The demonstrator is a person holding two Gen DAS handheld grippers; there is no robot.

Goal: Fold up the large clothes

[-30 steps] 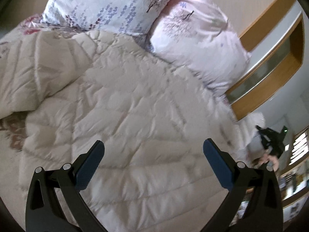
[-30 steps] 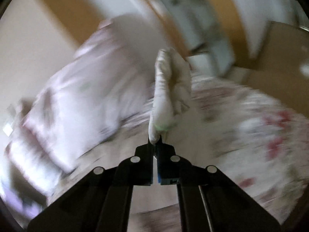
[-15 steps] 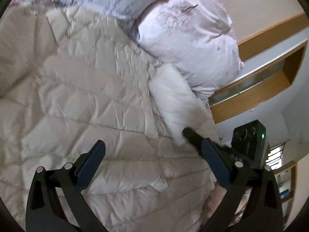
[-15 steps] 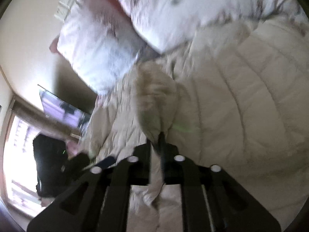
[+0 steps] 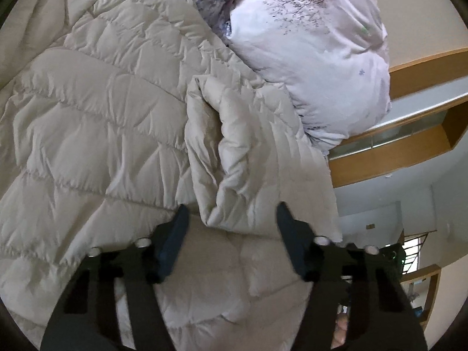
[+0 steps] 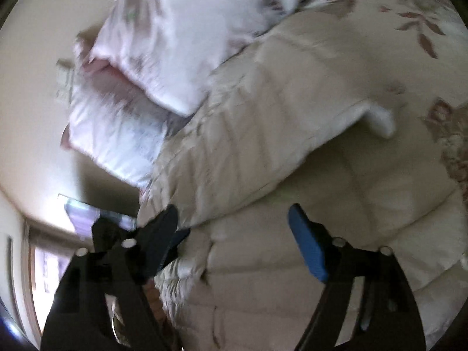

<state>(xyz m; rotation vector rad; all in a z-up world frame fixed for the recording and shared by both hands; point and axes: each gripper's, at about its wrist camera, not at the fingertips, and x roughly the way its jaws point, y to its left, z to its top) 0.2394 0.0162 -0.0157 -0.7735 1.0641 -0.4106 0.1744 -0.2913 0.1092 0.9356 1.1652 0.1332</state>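
A large cream quilted coat [image 5: 96, 122] lies spread over the bed. One sleeve [image 5: 242, 152] is folded across its body, its cuff end lying between the fingers of my left gripper [image 5: 231, 222], which is open and just above it. In the right wrist view the same coat [image 6: 292, 152] fills the frame, with the sleeve [image 6: 263, 134] lying across it. My right gripper [image 6: 234, 231] is open and empty just above the coat.
Two floral pillows [image 5: 316, 58] lie at the head of the bed next to the coat, also seen in the right wrist view [image 6: 163, 44]. A wooden shelf unit [image 5: 409, 122] stands beyond the bed. Floral bedsheet [image 6: 433, 29] shows beside the coat.
My right gripper carried the sleeve over the coat's body, opened and let it go. My left gripper moved toward the sleeve and narrowed its opening.
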